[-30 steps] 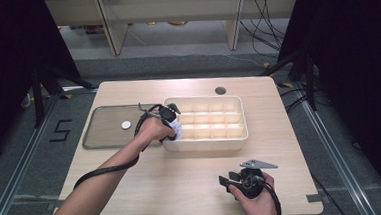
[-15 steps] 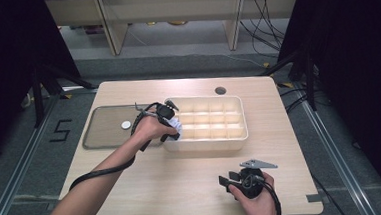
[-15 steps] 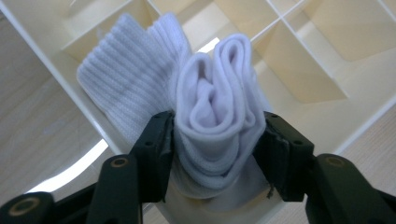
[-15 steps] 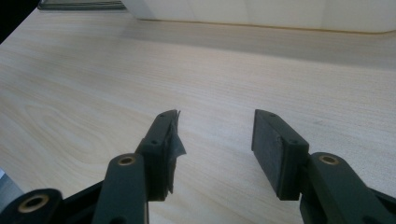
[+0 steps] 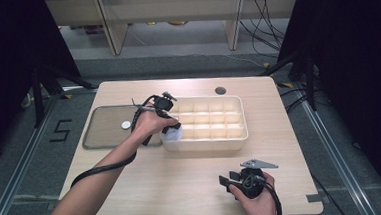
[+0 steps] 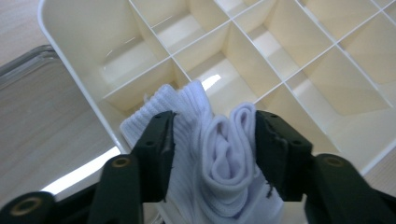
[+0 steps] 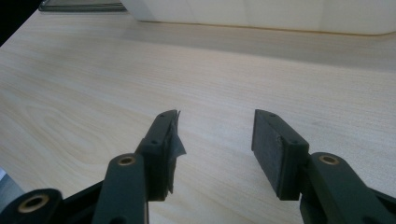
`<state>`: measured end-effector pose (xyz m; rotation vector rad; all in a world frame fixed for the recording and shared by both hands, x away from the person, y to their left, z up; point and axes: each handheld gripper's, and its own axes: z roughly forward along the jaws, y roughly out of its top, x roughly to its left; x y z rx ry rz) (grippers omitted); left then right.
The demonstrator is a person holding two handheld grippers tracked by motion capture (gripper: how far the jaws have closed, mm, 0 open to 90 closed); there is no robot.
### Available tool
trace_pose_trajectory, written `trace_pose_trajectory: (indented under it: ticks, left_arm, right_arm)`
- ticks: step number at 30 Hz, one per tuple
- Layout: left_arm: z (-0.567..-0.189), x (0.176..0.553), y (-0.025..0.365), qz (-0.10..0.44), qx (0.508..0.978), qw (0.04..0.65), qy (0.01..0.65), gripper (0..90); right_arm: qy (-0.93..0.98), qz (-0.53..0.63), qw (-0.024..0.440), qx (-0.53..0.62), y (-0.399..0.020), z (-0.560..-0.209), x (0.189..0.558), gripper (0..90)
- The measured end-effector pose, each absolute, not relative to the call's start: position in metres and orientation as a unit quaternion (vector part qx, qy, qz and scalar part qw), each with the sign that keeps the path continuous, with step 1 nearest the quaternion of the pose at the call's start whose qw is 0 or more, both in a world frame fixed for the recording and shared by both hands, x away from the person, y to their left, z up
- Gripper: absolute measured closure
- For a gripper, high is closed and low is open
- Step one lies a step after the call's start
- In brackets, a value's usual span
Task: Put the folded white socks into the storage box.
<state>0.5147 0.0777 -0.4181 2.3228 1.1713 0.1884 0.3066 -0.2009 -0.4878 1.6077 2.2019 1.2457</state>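
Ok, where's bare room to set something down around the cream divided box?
Bare wood lies between the cream divided plastic box and the right gripper, and right of the box to the table edge. The grey flat tray holds one small white disc. Crowded: the box's near-left corner, with left gripper and white sock.
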Motion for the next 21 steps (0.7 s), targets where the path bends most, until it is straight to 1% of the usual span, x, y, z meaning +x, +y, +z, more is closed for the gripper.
trace_pose_trajectory:
  ticks: [1, 2, 3, 4, 5, 9, 11, 12, 17, 21]
  left_arm:
    - [-0.418, 0.515, 0.078, 0.07, 0.859, 0.264, 0.433, 58.6]
    - [-0.418, 0.514, 0.078, 0.064, 0.862, 0.263, 0.429, 58.6]
    - [-0.419, 0.514, 0.077, 0.061, 0.862, 0.263, 0.429, 66.5]
    - [-0.419, 0.513, 0.077, 0.062, 0.863, 0.263, 0.426, 69.3]
    - [-0.419, 0.513, 0.076, 0.063, 0.865, 0.261, 0.423, 69.3]
    - [-0.421, 0.512, 0.076, 0.067, 0.867, 0.25, 0.426, 75.7]
    - [-0.422, 0.511, 0.076, 0.07, 0.867, 0.247, 0.427, 77.0]
    - [-0.424, 0.509, 0.076, 0.074, 0.87, 0.244, 0.423, 77.6]
    - [-0.427, 0.507, 0.075, 0.082, 0.874, 0.237, 0.416, 78.2]
    - [-0.43, 0.504, 0.073, 0.087, 0.879, 0.228, 0.409, 78.7]
  right_arm:
    - [0.733, 0.414, 0.072, 0.535, -0.201, -0.488, 0.307, 51.6]
    - [0.734, 0.413, 0.073, 0.535, -0.201, -0.487, 0.306, 51.6]
    - [0.733, 0.413, 0.073, 0.536, -0.201, -0.487, 0.306, 51.6]
    - [0.733, 0.412, 0.073, 0.536, -0.201, -0.487, 0.306, 51.6]
    - [0.733, 0.412, 0.073, 0.536, -0.201, -0.487, 0.306, 51.6]
    - [0.735, 0.405, 0.08, 0.538, -0.201, -0.488, 0.306, 51.6]
    - [0.728, 0.405, 0.071, 0.548, -0.199, -0.487, 0.305, 51.6]
    - [0.729, 0.412, 0.075, 0.541, -0.199, -0.488, 0.306, 51.6]
    - [0.73, 0.409, 0.07, 0.544, -0.199, -0.488, 0.305, 51.6]
    - [0.725, 0.415, 0.057, 0.547, -0.197, -0.487, 0.304, 51.6]
